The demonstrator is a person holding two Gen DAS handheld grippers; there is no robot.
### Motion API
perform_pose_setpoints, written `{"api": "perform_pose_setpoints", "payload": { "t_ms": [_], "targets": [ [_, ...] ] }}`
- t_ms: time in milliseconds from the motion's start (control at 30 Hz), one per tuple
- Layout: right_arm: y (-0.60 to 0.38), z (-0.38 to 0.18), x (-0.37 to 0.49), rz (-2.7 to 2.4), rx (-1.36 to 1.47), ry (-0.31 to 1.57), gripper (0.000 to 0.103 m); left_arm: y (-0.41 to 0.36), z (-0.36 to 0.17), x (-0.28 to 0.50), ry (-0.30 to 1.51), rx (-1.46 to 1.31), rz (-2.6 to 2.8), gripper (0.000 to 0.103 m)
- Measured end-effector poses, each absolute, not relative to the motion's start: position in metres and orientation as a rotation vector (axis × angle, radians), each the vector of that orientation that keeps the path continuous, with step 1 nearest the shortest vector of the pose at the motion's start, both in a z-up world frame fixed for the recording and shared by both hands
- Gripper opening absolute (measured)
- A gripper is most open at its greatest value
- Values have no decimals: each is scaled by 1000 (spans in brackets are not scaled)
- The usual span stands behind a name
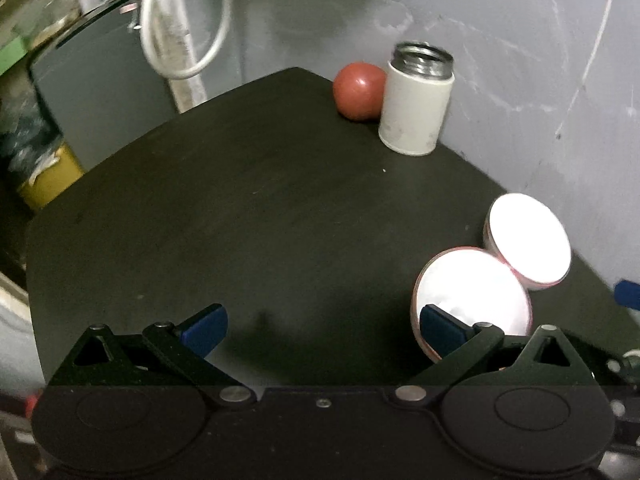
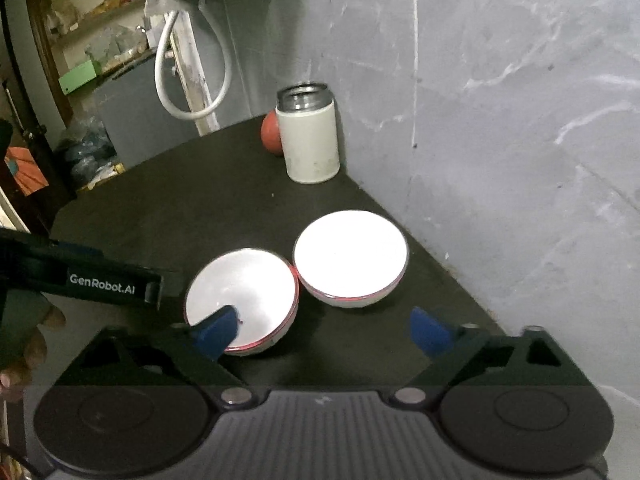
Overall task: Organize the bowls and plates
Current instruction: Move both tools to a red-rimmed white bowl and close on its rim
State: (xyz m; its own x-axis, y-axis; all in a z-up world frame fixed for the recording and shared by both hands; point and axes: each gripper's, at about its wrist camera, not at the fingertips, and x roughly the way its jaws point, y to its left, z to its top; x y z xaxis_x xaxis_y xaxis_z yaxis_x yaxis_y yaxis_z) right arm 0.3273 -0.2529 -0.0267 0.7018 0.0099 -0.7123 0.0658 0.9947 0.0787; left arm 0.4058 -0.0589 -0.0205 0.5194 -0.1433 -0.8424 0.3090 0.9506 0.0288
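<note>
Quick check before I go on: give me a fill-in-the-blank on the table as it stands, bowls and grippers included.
1. The number of white bowls on the dark table is ____.
2. The near bowl and the far bowl sit side by side, both ____ inside.
3. The red ball sits beside a white ____.
4. The left hand-held gripper and the right hand-held gripper are both ____.

Missing words: two; empty; canister; open

Red ball [image 1: 359, 91] touching white open canister [image 1: 416, 104], dark table [image 1: 240, 208], looped white cable [image 1: 180, 20]
</note>
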Motion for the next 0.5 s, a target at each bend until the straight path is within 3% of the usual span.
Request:
{"api": "perform_pose_setpoints", "payload": {
  "t_ms": [267, 500],
  "targets": [
    [-251, -40, 337, -13, 141, 834, 82, -70, -28, 413, 979, 247, -343, 97],
    [-252, -43, 347, -3, 164, 851, 59, -82, -30, 415, 977, 276, -387, 88]
  ]
}}
